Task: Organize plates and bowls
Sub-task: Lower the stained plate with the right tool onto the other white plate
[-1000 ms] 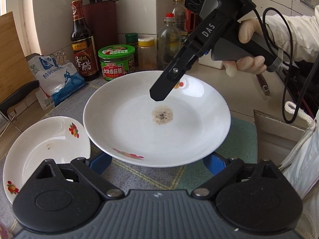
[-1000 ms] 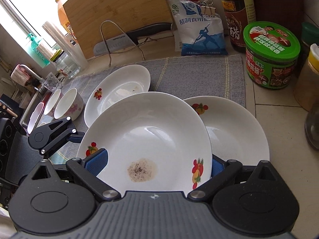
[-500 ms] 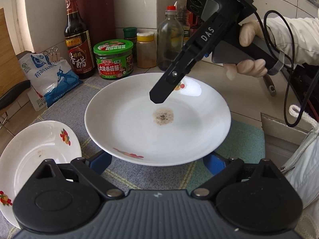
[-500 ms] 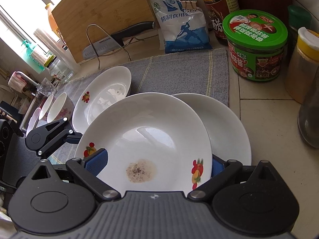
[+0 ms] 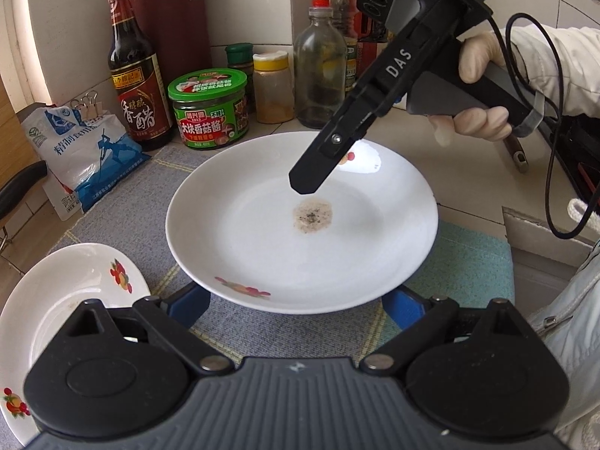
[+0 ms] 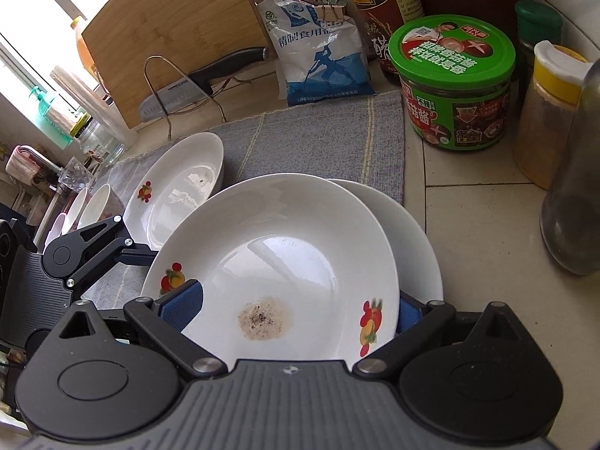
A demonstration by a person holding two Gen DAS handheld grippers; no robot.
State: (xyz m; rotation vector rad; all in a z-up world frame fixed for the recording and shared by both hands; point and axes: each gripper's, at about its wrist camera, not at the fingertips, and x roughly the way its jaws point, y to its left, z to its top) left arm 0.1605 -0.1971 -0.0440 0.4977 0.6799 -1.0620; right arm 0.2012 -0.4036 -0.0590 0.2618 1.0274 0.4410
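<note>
lower plate (image 6: 420, 240) mostly hidden under the soiled plate (image 6: 285, 258), vinegar bottle (image 6: 378, 3) top cut off

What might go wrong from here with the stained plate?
1. The stained plate hangs off-centre over the lower plate; lowered like this, the rims may clash.
2. Neither the left claw nor the right claw shows a firm hold, so it might slip.
3. The glass bottle stands close by and could be knocked.

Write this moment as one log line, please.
stained plate | right tool grips | left tool at rim | over second plate
</note>
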